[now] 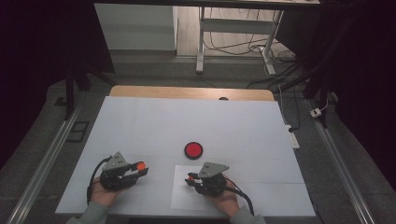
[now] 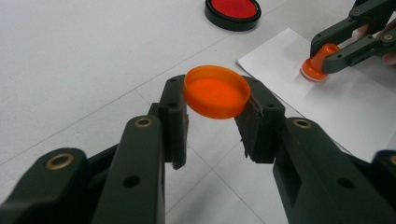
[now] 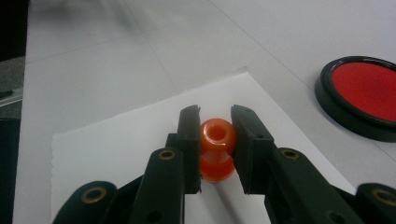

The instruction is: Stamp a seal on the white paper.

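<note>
Two grips are sharing this job: we are pinching the orange cap (image 2: 216, 91) in the left gripper (image 2: 215, 122), held off the table, while the right gripper (image 3: 215, 148) is clamping the orange stamp (image 3: 217, 149) onto the white paper (image 3: 116, 140). We are pressing straight down, probably squarely, beside the red ink pad (image 3: 366, 95).

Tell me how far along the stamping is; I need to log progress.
Done: the orange cap is off and clamped in the left gripper, and the red ink pad lies open. In hand: the right gripper holds the orange stamp base-down on the white paper. Left: lift it to check for a print, none visible yet, then recap it.
</note>
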### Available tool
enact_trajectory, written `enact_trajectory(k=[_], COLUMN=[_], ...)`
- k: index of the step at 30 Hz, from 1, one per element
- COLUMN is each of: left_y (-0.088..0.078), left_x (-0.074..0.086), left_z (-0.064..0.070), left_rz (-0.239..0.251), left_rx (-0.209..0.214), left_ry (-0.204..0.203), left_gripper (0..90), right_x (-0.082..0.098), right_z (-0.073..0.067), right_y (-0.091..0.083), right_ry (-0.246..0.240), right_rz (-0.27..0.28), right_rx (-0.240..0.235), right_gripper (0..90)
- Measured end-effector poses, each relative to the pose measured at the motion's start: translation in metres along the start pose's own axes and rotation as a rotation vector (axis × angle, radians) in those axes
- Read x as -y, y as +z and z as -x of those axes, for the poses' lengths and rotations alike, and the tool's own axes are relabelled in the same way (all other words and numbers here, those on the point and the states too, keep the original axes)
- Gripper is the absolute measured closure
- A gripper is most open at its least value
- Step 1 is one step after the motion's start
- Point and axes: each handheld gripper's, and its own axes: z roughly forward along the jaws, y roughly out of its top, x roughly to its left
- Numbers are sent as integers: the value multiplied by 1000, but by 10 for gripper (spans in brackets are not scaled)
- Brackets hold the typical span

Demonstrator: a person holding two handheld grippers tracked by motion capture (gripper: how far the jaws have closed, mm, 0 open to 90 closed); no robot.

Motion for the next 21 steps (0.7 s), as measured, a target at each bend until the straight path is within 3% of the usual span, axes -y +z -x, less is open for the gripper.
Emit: enact_trajectory(k=[21], left_y=[-1], left_x=[0], left_z=[-1], left_rz=[1], left_rx=[-8], left_ry=[-9], left_gripper=[644], right_x=[1], right_z=[0], right_y=[0], right_ry=[1], right_rz=[10], right_rx=[-1], right_gripper=[731])
